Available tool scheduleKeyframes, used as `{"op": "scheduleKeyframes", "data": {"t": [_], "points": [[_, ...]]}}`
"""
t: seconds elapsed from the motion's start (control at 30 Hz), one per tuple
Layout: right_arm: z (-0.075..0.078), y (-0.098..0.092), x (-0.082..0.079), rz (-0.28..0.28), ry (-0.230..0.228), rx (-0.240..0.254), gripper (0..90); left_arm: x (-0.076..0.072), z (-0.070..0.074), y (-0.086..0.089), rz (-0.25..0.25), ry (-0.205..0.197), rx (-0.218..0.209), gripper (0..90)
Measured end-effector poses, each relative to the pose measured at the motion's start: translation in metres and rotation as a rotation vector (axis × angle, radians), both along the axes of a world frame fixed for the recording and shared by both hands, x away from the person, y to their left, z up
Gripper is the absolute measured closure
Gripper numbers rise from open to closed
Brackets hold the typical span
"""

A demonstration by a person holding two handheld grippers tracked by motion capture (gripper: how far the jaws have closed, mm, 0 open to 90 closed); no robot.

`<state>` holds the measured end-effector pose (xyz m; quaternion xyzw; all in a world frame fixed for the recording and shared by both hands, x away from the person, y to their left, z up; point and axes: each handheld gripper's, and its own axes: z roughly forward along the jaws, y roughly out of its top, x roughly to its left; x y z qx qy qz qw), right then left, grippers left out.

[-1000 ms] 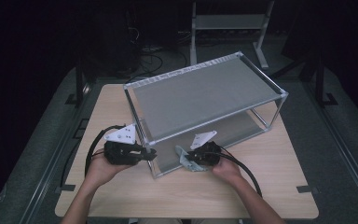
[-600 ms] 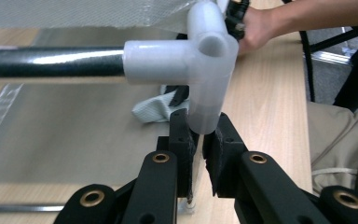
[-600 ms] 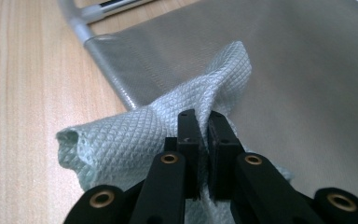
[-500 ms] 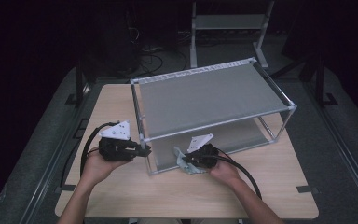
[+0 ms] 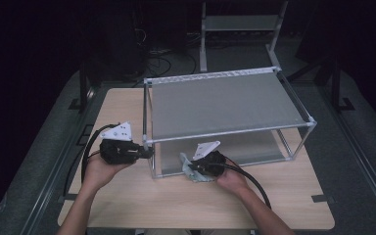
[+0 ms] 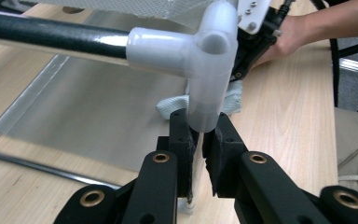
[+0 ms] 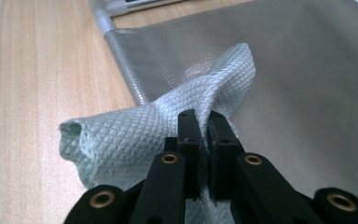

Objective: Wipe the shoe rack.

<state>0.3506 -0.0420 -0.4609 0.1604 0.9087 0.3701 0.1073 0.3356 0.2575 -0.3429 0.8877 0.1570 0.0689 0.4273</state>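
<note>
Left hand-held gripper (image 6: 198, 140), lower centre of its own view, clenched on the front corner post (image 6: 192, 172) of the shelf rack (image 5: 225, 100). Right hand-held gripper (image 7: 204, 126) pinches a pale green cloth (image 7: 135, 135) at the lower shelf's front edge, centre-low in the high view. Risk: a hard wipe shoves the light rack across the desk (image 5: 127, 196); a thin pinch may let the cloth slip.

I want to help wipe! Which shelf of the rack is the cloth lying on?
The bottom shelf. The pale green cloth lies on its front edge, pinched by the right gripper; the top shelf is bare.
</note>
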Motion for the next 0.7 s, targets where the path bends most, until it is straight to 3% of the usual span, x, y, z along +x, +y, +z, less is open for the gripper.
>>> {"op": "scheduleKeyframes", "data": {"t": [0.23,0.37,0.4,0.53,0.7], "points": [[0.001,0.004,0.0,-0.007,-0.001,-0.011,85.2,0.002,0.0,0.002,0.019,0.001,-0.001,81.1],[0.004,0.007,-0.002,0.0,-0.027,-0.05,84.9,0.001,0.0,0.004,0.027,0.006,-0.014,80.3],[0.004,0.008,-0.002,0.015,-0.052,-0.054,84.9,0.001,0.0,0.005,0.024,0.015,-0.028,79.1],[0.011,0.017,-0.013,0.04,-0.09,0.001,84.9,-0.001,0.007,0.012,0.014,0.026,-0.053,73.6],[0.018,0.032,-0.02,0.086,-0.114,0.03,84.7,-0.002,0.013,0.011,0.007,0.019,-0.047,72.1]]}}
